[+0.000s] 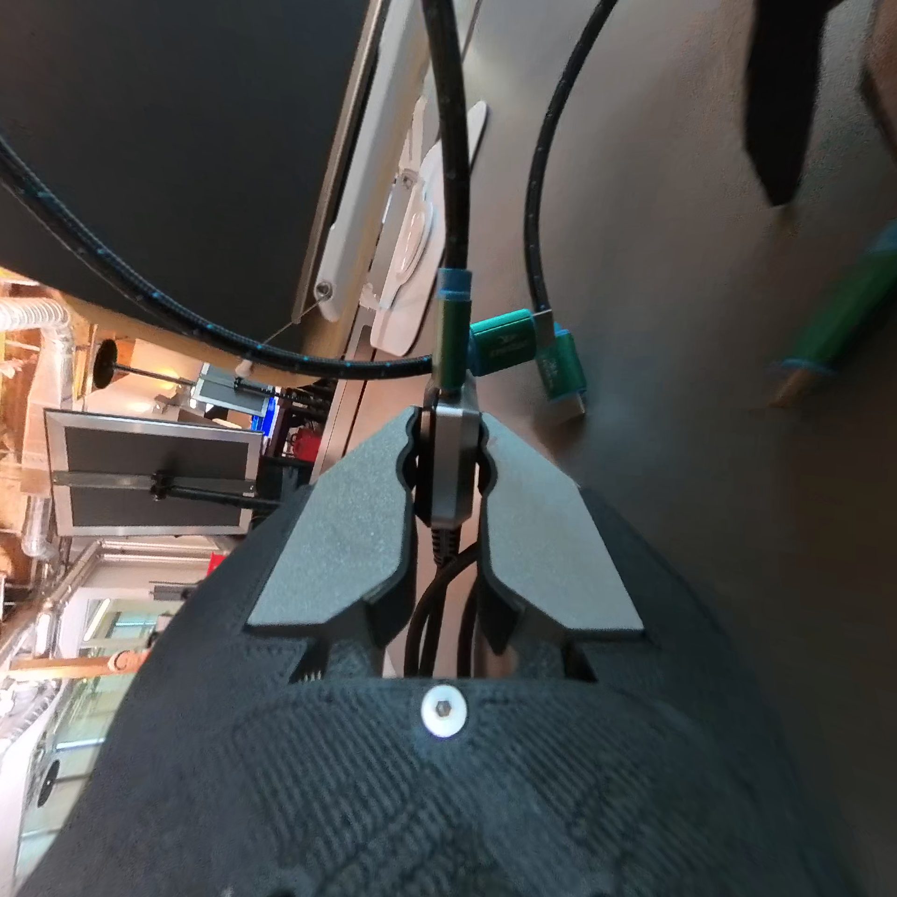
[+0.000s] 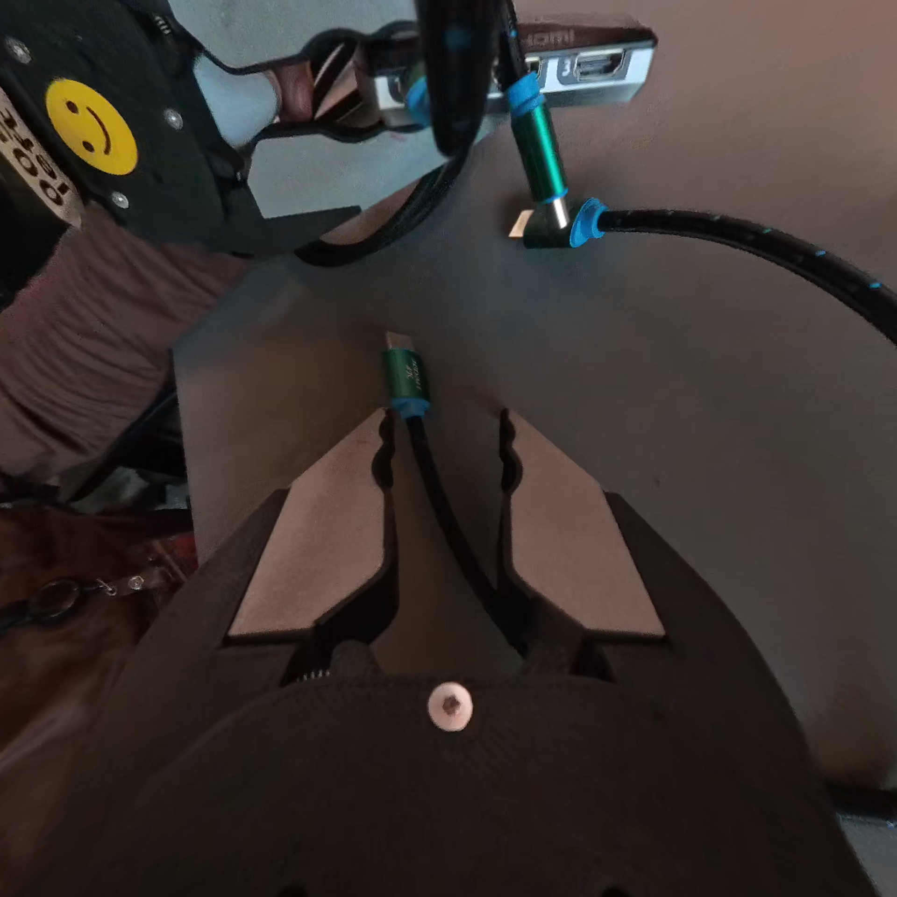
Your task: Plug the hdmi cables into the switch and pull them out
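The dark table [image 2: 679, 437] carries loose green HDMI plugs. The grey switch [image 1: 449, 466] is clamped edge-on between the left gripper's [image 1: 449, 427] fingers, both pads pressed on its sides, with a green plug [image 1: 454, 340] seated in its far end. The right gripper's [image 2: 444, 422] fingers stand apart; a black cable [image 2: 432, 485] runs between them, unclamped, near the left finger, its green plug [image 2: 406, 376] lying on the table just beyond the fingertips.

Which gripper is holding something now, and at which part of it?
The left gripper clamps the grey switch by its two flat sides. The right gripper holds nothing: its fingers stand open around a loose cable.
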A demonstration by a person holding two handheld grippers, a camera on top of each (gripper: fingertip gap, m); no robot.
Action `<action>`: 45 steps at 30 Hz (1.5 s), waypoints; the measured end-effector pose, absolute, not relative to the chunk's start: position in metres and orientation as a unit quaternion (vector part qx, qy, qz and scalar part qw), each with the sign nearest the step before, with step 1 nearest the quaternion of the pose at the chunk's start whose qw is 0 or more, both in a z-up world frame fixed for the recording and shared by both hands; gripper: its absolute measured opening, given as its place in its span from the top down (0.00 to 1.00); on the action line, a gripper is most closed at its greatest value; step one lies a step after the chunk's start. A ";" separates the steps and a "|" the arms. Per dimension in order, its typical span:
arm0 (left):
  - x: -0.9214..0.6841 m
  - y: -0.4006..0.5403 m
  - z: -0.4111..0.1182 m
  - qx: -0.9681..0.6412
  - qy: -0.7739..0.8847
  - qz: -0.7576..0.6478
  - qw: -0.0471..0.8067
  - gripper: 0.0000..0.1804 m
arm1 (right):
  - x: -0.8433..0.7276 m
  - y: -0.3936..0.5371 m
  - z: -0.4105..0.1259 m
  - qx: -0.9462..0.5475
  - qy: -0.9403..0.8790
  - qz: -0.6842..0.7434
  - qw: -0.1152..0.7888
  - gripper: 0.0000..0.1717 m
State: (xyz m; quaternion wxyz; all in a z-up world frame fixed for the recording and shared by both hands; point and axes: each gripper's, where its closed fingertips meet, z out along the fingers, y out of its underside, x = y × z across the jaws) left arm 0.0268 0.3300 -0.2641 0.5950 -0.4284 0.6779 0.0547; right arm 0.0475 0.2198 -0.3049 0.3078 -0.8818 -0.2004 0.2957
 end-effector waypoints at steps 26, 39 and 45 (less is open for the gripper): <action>0.007 0.361 -0.248 -0.479 0.615 0.103 0.618 0.90 | 0.078 0.279 -0.263 -0.839 -0.390 0.067 0.374 0.78; 0.002 0.366 -0.246 -0.490 0.605 0.094 0.621 0.90 | 0.058 0.301 -0.307 -0.786 -0.546 0.068 0.281 0.87; 0.003 0.363 -0.251 -0.471 0.623 0.099 0.617 0.90 | 0.056 0.299 -0.310 -0.804 -0.493 0.102 0.317 0.91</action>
